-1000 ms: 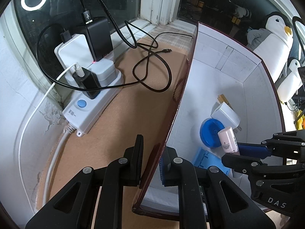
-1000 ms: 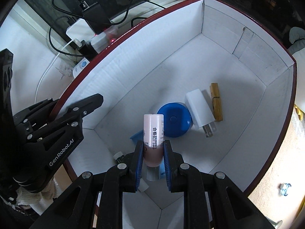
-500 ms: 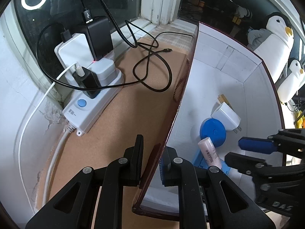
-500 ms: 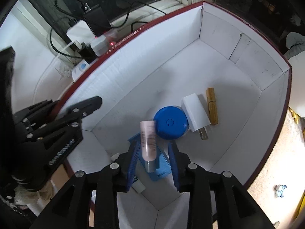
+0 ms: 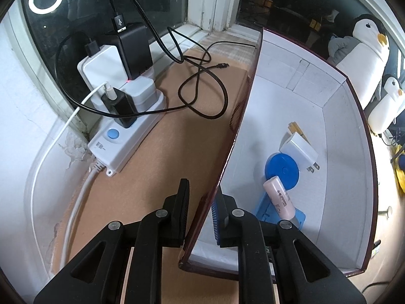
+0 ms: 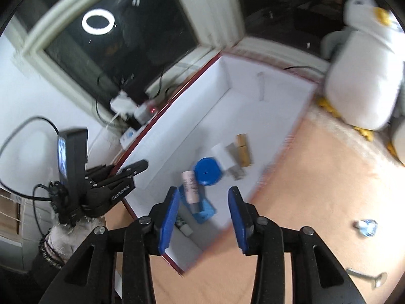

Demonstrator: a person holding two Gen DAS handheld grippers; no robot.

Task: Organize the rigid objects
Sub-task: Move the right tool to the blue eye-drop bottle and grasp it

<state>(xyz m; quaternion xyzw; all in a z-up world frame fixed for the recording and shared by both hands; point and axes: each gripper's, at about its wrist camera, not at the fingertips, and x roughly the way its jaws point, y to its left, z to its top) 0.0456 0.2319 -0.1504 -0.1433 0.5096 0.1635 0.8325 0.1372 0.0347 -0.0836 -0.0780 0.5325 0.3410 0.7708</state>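
Both tongs: left point(image 5: 200, 212) pinching box wall point(image 5: 235, 136), right point(image 6: 203, 217) spread above pink tube point(image 6: 190, 187).

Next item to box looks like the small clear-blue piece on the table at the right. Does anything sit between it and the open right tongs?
Nothing visible does. The right tongs hang open over the box's near corner; the clear-blue piece lies on bare table beyond the box rim. The metal bolt sits nearer the camera, off that line.

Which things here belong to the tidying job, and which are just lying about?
Job in hand:
box
pink tube
blue round lid
white plug adapter
wooden clothespin
blue flat piece
left hand-held gripper
right hand-held gripper

Lying about:
power strip
black cable
penguin toys
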